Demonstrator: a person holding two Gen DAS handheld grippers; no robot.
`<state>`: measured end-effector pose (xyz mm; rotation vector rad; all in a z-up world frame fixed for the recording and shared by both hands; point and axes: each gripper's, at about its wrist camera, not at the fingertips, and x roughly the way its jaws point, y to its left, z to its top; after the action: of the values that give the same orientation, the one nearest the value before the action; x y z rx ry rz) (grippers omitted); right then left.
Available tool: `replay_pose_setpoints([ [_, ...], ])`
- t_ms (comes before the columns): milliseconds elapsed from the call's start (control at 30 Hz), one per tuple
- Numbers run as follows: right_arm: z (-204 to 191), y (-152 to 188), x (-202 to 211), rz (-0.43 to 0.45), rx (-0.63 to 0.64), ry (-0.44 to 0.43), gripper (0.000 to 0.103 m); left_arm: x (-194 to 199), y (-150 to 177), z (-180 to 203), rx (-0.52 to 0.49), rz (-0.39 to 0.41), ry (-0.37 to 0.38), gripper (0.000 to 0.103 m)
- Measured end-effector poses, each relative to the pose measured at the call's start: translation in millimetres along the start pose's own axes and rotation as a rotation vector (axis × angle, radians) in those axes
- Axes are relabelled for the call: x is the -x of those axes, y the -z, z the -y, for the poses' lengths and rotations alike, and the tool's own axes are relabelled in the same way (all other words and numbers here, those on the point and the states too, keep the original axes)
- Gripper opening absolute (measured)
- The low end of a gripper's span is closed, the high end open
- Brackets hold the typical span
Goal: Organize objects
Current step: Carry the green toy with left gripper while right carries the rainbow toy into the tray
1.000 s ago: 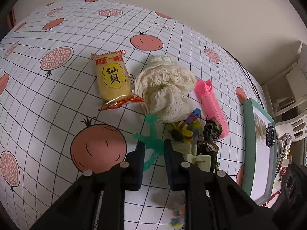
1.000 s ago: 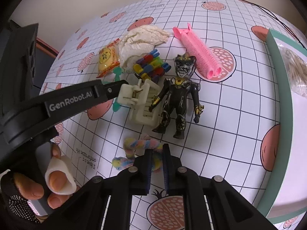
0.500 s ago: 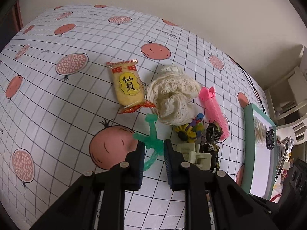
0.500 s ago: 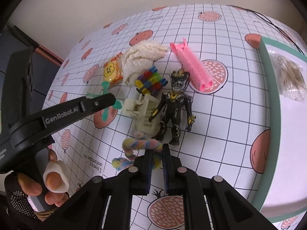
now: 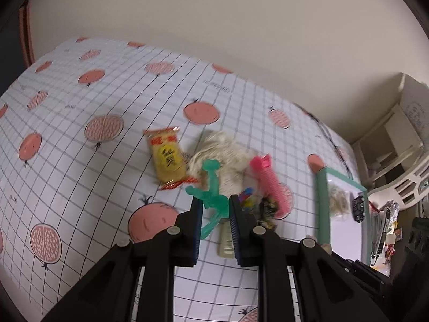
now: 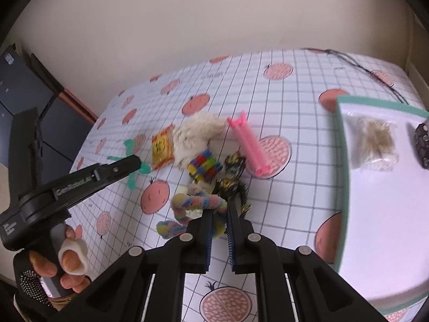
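Now we carry a toy in each gripper, both lifted clear of the tablecloth.

Our left gripper (image 5: 215, 210) has its jaws nearly closed, pinching a green stretchy figure (image 5: 211, 187) that sticks out past the tips above the snack packet (image 5: 167, 159) and the cream lace cloth (image 5: 222, 153). Our right gripper (image 6: 219, 221) is fully closed on a pastel fuzzy rope (image 6: 195, 204), which loops out to the left of its tips. Both tools angle steeply down toward the table (image 6: 308, 86). A bare hand (image 6: 64, 268) wraps the left handle, one finger bandaged. Beneath lie the pink comb (image 6: 248, 145), coloured blocks (image 6: 205, 166), and a dark action figure (image 6: 232, 177); the teal-rimmed tray (image 6: 341, 161) sits right.
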<state>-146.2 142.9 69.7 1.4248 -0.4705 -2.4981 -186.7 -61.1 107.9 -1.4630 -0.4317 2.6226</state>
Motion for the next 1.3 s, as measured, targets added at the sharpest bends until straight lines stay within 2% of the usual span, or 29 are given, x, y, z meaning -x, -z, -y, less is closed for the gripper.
replay_pose_setpoints([
  [200,15,-7,23,0.065,-0.016,0.022,0.01,18,1,32,-0.058,0.054,0.05,0.02],
  [500,53,-12,50,0.136,-0.05,0.077,0.01,26,7,83,-0.127,0.086,0.127,0.02],
  [833,112,-13,75,0.196,-0.148,0.128,0.011,16,24,135,-0.18,0.054,0.216,0.02],
  [1100,152,-10,89,0.23,-0.198,0.185,0.011,4,42,175,-0.284,0.051,0.221,0.02],
  [1300,184,-6,98,0.266,-0.249,0.229,0.011,-6,46,193,-0.307,0.039,0.245,0.02],
])
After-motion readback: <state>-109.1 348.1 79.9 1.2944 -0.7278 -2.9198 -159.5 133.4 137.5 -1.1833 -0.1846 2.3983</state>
